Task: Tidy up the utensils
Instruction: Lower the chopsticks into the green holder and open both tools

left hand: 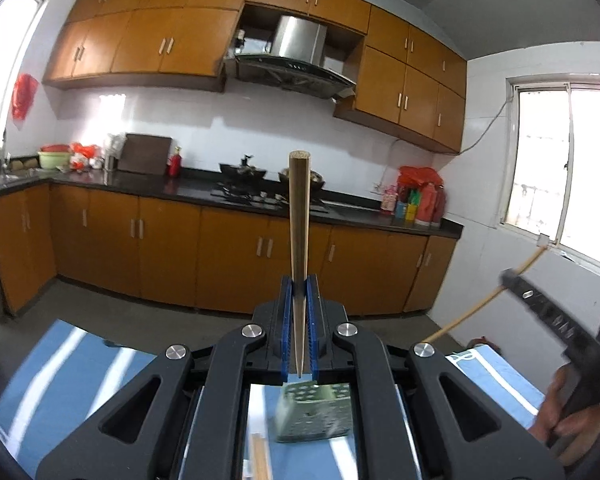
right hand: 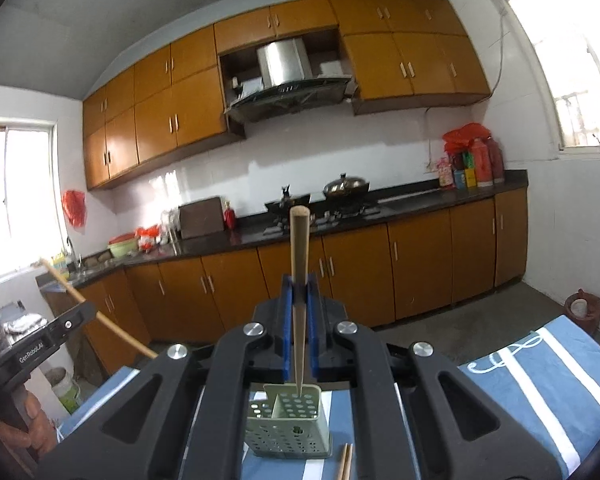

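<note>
Both the left gripper (left hand: 300,286) and right gripper (right hand: 300,286) are each pinching one chopstick (left hand: 299,216) above the apparently empty green holder (right hand: 288,426).

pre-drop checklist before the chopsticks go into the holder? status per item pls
1. Left gripper shut on its chopstick: ok.
2. Right gripper shut on its chopstick: ok.
3. Green holder upright on the blue cloth, mouth unobstructed: ok.
4. Tips pointing down toward the holder: ok in both wrist views.
5. Tips lined up over one compartment: cannot tell; the left view is blurred.
6. Loose chopsticks lying on the cloth beside the holder, clear of its mouth: ok.
</note>
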The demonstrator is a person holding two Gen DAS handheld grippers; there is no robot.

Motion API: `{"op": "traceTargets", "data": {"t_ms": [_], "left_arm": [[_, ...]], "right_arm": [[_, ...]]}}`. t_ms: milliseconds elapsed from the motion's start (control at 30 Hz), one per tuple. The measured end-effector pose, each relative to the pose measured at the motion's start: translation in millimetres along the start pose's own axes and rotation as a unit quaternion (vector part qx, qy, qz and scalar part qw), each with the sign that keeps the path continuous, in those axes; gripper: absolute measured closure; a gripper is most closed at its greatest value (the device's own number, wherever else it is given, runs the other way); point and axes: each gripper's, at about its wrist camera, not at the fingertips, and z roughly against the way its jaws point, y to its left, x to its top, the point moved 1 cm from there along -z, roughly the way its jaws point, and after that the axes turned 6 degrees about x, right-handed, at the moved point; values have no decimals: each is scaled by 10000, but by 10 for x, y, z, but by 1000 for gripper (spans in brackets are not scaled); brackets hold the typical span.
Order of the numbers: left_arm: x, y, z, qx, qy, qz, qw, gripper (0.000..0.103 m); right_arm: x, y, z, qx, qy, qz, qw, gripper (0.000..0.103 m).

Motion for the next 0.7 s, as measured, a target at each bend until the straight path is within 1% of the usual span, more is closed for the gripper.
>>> {"op": "traceTargets", "data": {"t_ms": [200, 367, 467, 533, 567, 600, 633, 667, 700], "left_arm": [[-274, -45, -368, -38, 390, 41, 9992, 96], [-492, -63, -561, 0, 740, -57, 9972, 96], [-546, -54, -583, 5, 881, -67, 9961, 96], [-547, -37, -566, -11, 898, -47, 9960, 95], [-542, -41, -558, -16, 898, -45, 9959, 93], [-530, -29, -543, -13, 888, -36, 9960, 84], [-518, -23, -532, -2, 866, -25, 9962, 76], [-505, -13, -508, 13, 828, -8, 9966, 61], [-489, -5, -467, 26, 762, 11, 9971, 57]], "right_arm": [[-314, -56, -330, -68, 490, 3, 9988, 95], [-511, -50, -461, -82, 727, -14, 9973, 95], [-561, -65, -492, -83, 787, -65, 9968, 92], [-573, -52, -487, -88, 790, -59, 9968, 84], [-575, -38, -478, -91, 771, -56, 9970, 78], [-574, -35, -463, -96, 741, -47, 9972, 75], [-570, -29, -442, -102, 722, -38, 9973, 74], [-562, -21, -413, -98, 703, -40, 9975, 73], [-551, -18, -382, -99, 676, -44, 9977, 72]]}}
